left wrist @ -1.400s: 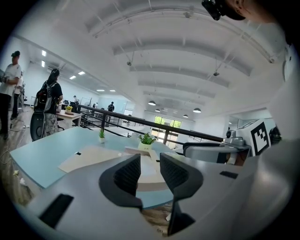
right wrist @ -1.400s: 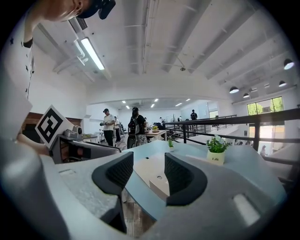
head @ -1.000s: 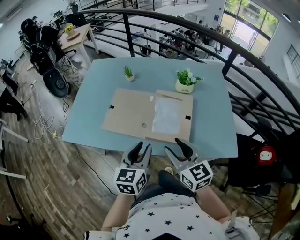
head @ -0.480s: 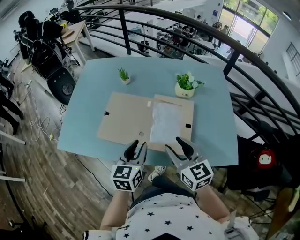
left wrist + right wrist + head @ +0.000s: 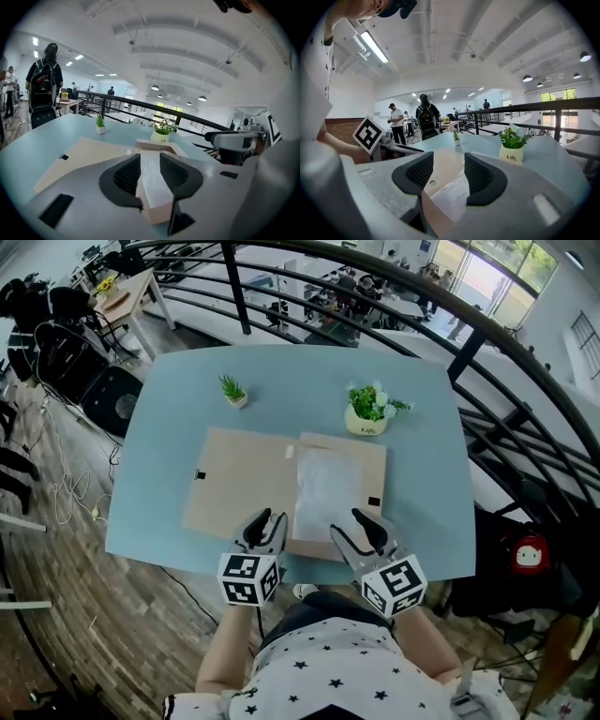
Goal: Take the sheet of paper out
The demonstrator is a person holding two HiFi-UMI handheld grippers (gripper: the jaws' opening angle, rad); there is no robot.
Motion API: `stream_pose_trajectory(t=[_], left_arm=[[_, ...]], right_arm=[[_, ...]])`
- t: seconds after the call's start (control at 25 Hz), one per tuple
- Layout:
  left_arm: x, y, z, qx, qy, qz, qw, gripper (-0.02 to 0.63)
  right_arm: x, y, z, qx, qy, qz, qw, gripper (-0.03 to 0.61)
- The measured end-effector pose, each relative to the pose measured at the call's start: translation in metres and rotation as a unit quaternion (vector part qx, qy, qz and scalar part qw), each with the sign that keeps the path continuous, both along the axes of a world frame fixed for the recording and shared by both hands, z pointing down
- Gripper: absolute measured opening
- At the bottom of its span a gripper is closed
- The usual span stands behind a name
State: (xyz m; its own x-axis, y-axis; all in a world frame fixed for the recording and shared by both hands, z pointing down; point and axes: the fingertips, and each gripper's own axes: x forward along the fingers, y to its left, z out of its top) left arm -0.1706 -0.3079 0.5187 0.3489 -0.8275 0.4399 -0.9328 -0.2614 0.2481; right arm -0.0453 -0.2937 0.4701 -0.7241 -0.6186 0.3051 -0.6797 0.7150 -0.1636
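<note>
An opened brown cardboard folder (image 5: 239, 482) lies flat on the blue table (image 5: 422, 409). On its right half rests a sheet of paper in a cloudy plastic sleeve (image 5: 323, 487), also seen between the jaws as a pale sheet (image 5: 149, 178) and a white sheet (image 5: 450, 194). My left gripper (image 5: 265, 526) hovers open over the folder's near edge, left of the sheet. My right gripper (image 5: 361, 531) stands open at the sheet's near right corner. Neither holds anything.
A small potted plant (image 5: 232, 389) and a white pot of flowers (image 5: 367, 409) stand at the table's far side. Black railings (image 5: 487, 334) curve behind and to the right. A red bag (image 5: 530, 554) sits on the floor right. People stand beyond the table (image 5: 43, 89).
Both grippers have moved forward from the table's near edge onto the folder's near edge. The view has shifted closer over the table. The jaws stay open.
</note>
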Motion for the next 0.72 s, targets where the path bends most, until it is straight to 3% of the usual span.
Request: stream_pose_trajectory(t=[0.4, 0.72], left_arm=[[0.007, -0.039, 0.035, -0.058, -0.028, 0.046, 0.9969, 0.121], [0.02, -0.064, 0.073, -0.116, -0.054, 0.1, 0.9867, 0.121]], right_arm=[[-0.001, -0.035, 0.008, -0.016, 0.0, 0.003, 1.0, 0.192], [0.001, -0.061, 0.017, -0.024, -0.001, 0.016, 1.0, 0.192]])
